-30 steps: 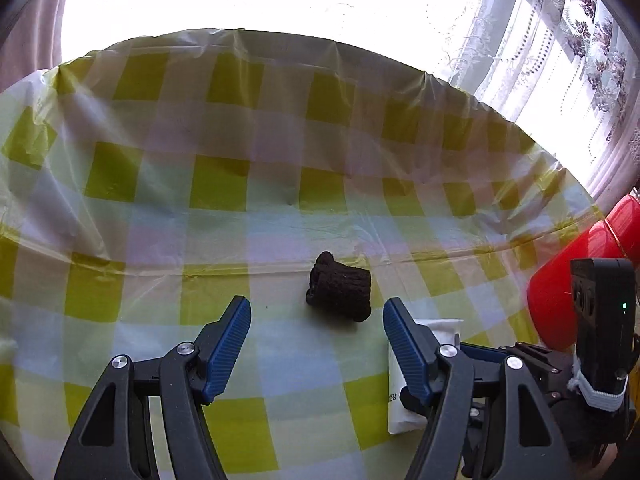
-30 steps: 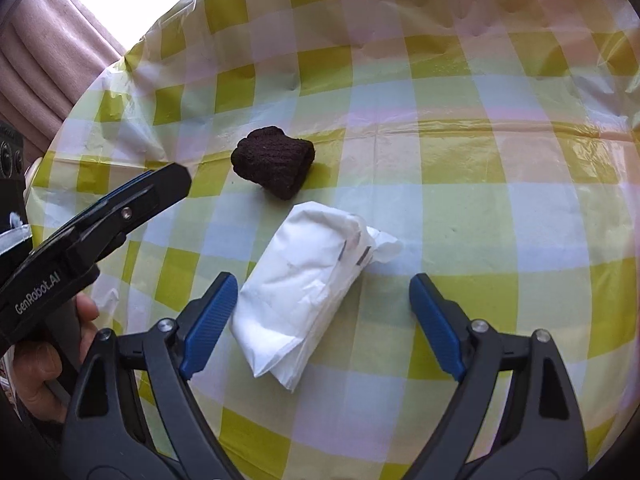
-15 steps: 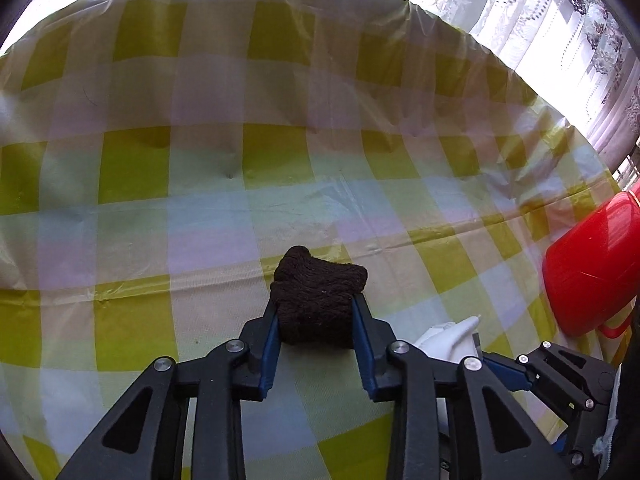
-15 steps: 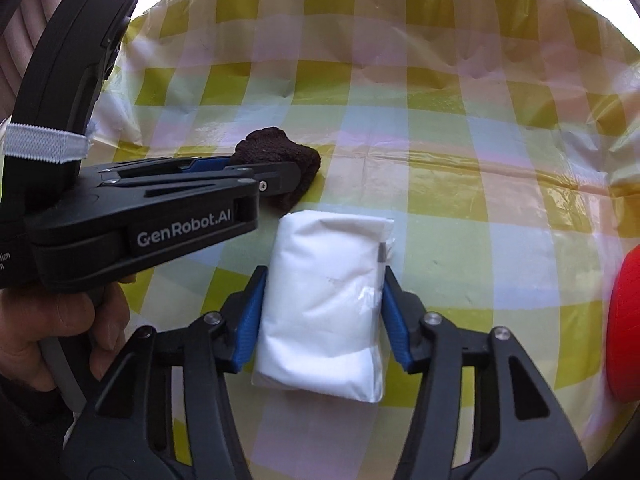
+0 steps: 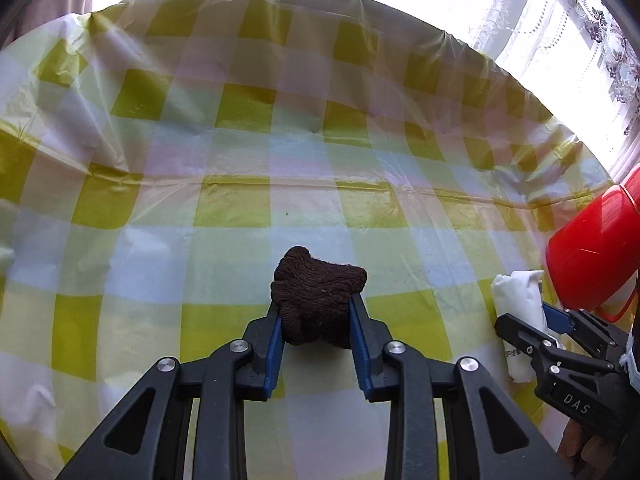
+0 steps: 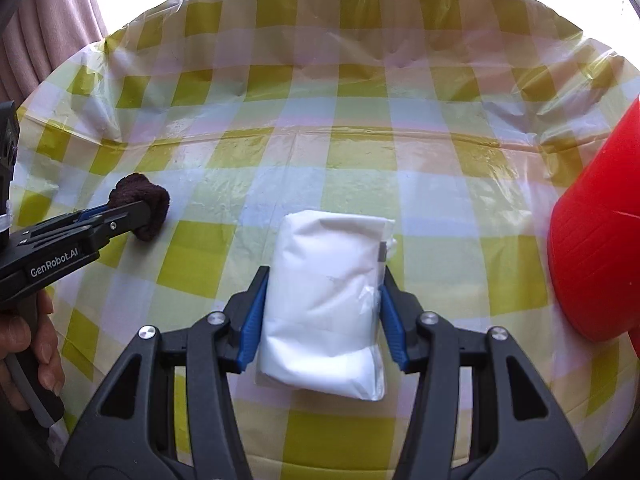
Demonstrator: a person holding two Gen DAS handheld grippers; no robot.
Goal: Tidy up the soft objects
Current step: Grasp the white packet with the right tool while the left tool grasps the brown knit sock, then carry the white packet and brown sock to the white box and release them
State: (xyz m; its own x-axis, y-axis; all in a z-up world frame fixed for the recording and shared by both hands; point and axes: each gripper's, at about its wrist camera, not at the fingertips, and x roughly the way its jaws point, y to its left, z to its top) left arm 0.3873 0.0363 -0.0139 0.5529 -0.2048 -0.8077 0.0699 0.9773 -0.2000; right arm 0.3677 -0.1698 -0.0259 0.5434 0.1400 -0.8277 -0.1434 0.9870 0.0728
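My left gripper (image 5: 316, 312) is shut on a dark brown knitted roll (image 5: 318, 292) and holds it above the checked tablecloth (image 5: 240, 200). The roll also shows in the right wrist view (image 6: 140, 200), clamped in the left gripper (image 6: 132, 212) at the left edge. My right gripper (image 6: 322, 292) is shut on a white soft packet (image 6: 326, 300) between its blue pads. The packet (image 5: 516, 300) and the right gripper (image 5: 540, 320) show at the right edge of the left wrist view.
A red plastic cup (image 6: 596, 248) lies on its side at the right, close to the right gripper; it also shows in the left wrist view (image 5: 596, 248). The yellow and white checked cloth covers a round table. Curtains (image 6: 48, 40) and a bright window lie beyond.
Both grippers went from open to shut: the left closed on the brown roll and the right on the white packet. Both have since lifted and drawn apart.
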